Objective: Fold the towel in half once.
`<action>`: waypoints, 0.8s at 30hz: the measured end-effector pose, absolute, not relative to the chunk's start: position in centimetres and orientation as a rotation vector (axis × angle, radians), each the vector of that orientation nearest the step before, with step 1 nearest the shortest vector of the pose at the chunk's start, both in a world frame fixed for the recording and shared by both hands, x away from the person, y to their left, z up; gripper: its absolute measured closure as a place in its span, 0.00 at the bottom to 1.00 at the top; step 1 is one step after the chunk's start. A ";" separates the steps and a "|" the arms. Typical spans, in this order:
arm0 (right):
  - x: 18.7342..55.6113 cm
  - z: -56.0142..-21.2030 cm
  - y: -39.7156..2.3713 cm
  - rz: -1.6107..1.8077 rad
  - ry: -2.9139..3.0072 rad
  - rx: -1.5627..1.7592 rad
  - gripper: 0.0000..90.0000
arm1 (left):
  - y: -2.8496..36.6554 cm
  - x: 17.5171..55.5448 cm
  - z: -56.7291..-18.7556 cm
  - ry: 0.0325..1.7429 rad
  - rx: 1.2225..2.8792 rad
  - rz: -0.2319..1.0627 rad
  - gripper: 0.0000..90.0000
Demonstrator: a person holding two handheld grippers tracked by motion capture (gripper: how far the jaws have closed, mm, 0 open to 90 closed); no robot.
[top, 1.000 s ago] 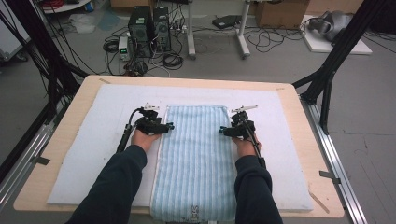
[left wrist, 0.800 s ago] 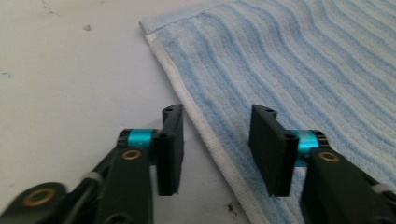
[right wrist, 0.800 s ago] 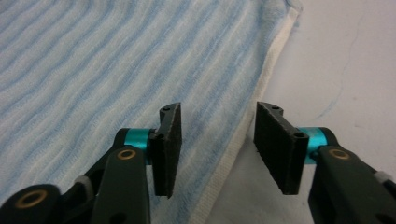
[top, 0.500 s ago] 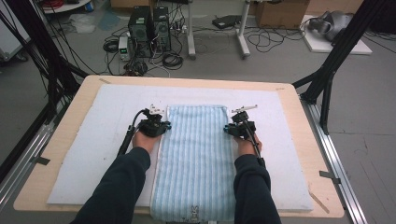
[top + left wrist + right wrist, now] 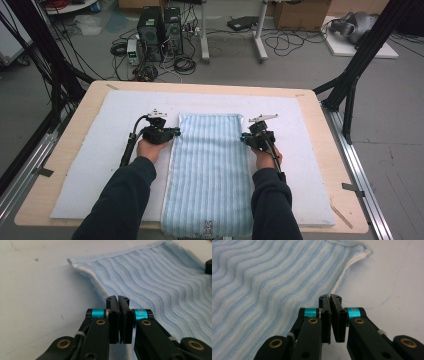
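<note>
The striped blue towel (image 5: 209, 175) runs lengthwise between both tools, left tool (image 5: 174, 133) and right tool (image 5: 243, 138) each clamped on a side edge.

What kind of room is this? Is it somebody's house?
Probably not a house: it looks like a lab or workshop. A black frame stands around the table, and computers and loose cables sit on the bare floor behind it.

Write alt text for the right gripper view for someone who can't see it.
The right hand-held gripper has its two black jaws closed at the side edge of a light blue striped towel. The towel lies flat on a white table pad, its white-edged corner just beyond the jaws.
</note>
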State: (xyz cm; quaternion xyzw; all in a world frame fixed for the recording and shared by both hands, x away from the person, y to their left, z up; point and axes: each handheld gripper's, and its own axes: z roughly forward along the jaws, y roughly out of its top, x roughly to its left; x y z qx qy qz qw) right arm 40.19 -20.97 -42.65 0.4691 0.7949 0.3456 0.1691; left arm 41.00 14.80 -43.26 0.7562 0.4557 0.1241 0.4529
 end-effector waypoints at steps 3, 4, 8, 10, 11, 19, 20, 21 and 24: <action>39.5 -42.3 -21.1 1.004 2.260 1.331 0.97 | 15.2 40.2 -42.9 1.110 1.871 0.283 0.97; 39.1 -42.2 -21.1 1.011 2.258 1.335 0.97 | 15.4 39.8 -42.8 1.103 1.861 0.286 0.97; 38.0 -41.8 -21.1 1.042 2.254 1.303 0.97 | 15.5 38.9 -42.4 1.082 1.875 0.266 0.97; 37.3 -41.6 -21.1 1.060 2.251 1.310 0.97 | 15.7 38.4 -42.3 1.074 1.860 0.261 0.97; 37.1 -41.5 -21.1 1.063 2.251 1.300 0.97 | 15.8 38.1 -42.2 1.067 1.863 0.255 0.97; 34.6 -40.6 -21.5 1.142 2.235 1.276 0.97 | 16.3 35.4 -41.9 1.029 1.820 0.210 0.97; 34.2 -40.6 -21.5 1.149 2.237 1.270 0.97 | 16.5 35.0 -41.9 1.024 1.805 0.205 0.97; 33.8 -40.6 -21.5 1.161 2.235 1.265 0.97 | 16.6 34.5 -41.9 1.019 1.807 0.207 0.97; 32.4 -40.5 -21.4 1.175 2.238 1.228 0.97 | 16.9 33.1 -42.0 0.996 1.811 0.203 0.97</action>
